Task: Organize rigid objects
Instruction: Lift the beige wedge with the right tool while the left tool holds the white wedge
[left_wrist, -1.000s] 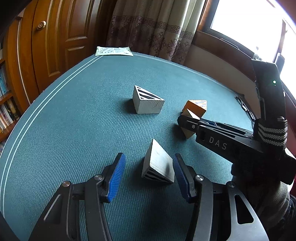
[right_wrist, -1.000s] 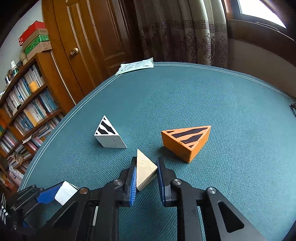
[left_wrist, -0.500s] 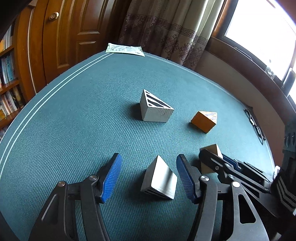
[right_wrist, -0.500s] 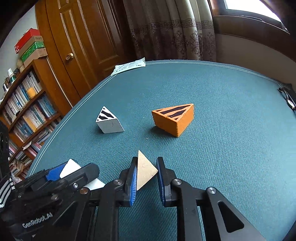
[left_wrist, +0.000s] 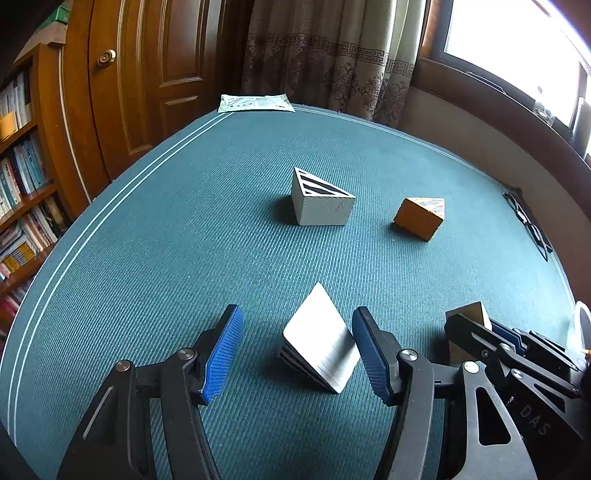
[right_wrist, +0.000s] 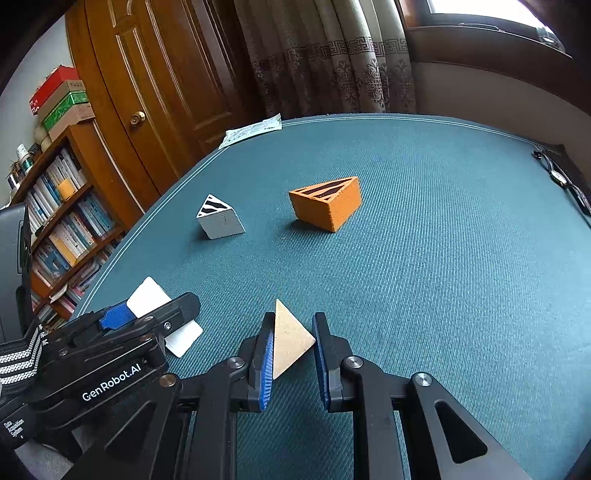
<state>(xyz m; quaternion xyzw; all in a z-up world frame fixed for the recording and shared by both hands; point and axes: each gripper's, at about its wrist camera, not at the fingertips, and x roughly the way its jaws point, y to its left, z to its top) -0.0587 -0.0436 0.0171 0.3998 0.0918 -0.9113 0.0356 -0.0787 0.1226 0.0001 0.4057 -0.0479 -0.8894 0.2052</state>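
Note:
A plain white wedge (left_wrist: 317, 350) lies on the green table (left_wrist: 184, 229) between the pads of my left gripper (left_wrist: 296, 312). Its jaws are open: the left pad stands well clear and the right pad sits close beside the wedge. My right gripper (right_wrist: 293, 319) is shut on a small tan triangular block (right_wrist: 290, 338), held just above the cloth. In the left wrist view the right gripper (left_wrist: 474, 321) is at the lower right. The right wrist view has the left gripper (right_wrist: 147, 306) at the lower left. A white wedge with black stripes (left_wrist: 321, 203) and an orange striped wedge (left_wrist: 421, 218) rest farther back.
A pair of glasses (left_wrist: 532, 225) lies near the table's right edge. A printed paper packet (left_wrist: 255, 103) sits at the far edge. A wooden door, a bookshelf (right_wrist: 62, 221) and curtains stand beyond the table.
My left gripper's jaws have spread wider around the white wedge. My right gripper has drawn back from the orange wedge toward the near side, still holding the tan block.

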